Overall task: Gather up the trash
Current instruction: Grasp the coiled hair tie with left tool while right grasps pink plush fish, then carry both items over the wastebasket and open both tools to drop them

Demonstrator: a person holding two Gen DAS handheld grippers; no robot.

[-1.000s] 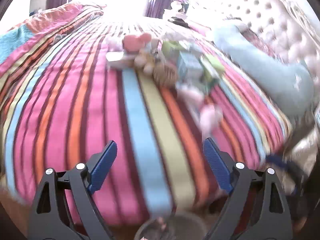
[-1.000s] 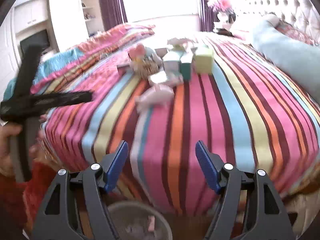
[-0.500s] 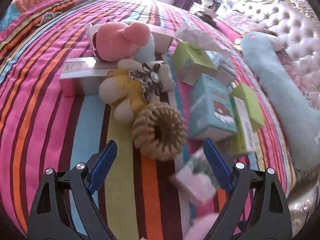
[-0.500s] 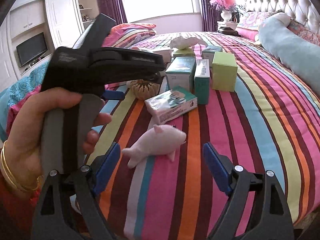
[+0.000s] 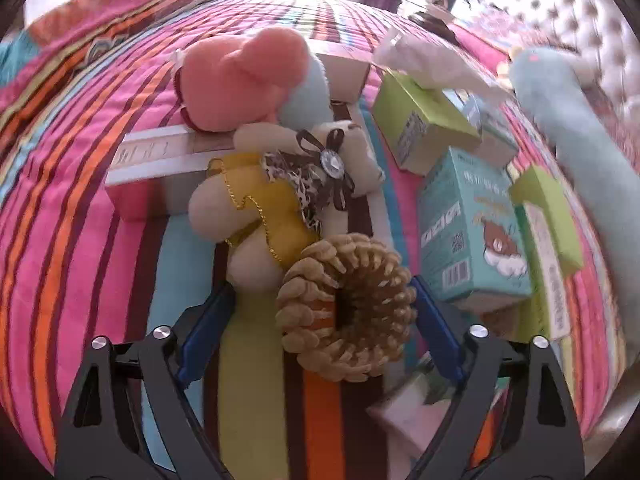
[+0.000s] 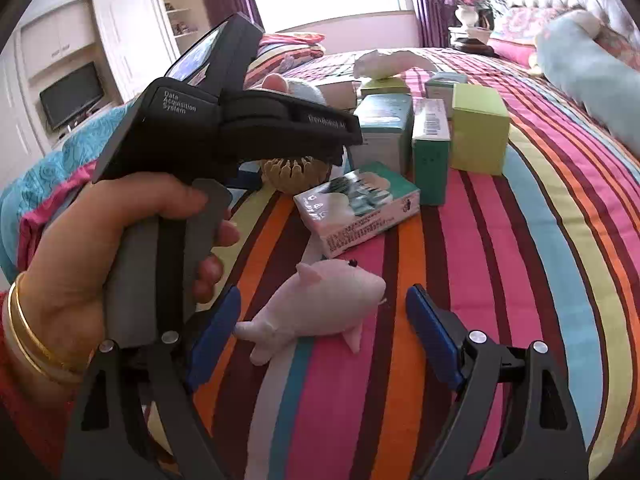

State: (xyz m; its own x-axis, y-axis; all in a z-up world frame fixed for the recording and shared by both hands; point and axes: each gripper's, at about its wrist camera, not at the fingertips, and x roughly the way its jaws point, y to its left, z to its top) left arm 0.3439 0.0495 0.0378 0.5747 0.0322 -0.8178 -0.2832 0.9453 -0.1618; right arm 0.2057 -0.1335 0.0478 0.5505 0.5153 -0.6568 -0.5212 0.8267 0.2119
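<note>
A heap of things lies on the striped bed. In the left wrist view my left gripper [image 5: 320, 312] is open, its blue fingers either side of a tan ring-shaped toy [image 5: 346, 310]. Behind it lie a beige plush in yellow [image 5: 276, 196], a pink plush [image 5: 244, 76], a teal box [image 5: 470, 224], green boxes [image 5: 420, 124] and a crumpled tissue [image 5: 424, 60]. In the right wrist view my right gripper [image 6: 322, 336] is open around a pale pink plush dolphin [image 6: 320, 308]. A flat printed box [image 6: 356, 206] lies just beyond. The left gripper body [image 6: 224, 128] is over the ring toy [image 6: 294, 170].
A long pale blue pillow [image 5: 576, 120] lies along the right by the tufted headboard [image 5: 600, 32]. A white and red box [image 5: 156, 168] sits left of the plush. Cabinets with a TV [image 6: 72, 94] stand at far left. A flower vase [image 6: 466, 4] stands by the window.
Both grippers moved from beyond the bed's foot, above a bin, in over the bed. The left now brackets the ring toy; the right now brackets the dolphin. Both stayed open.
</note>
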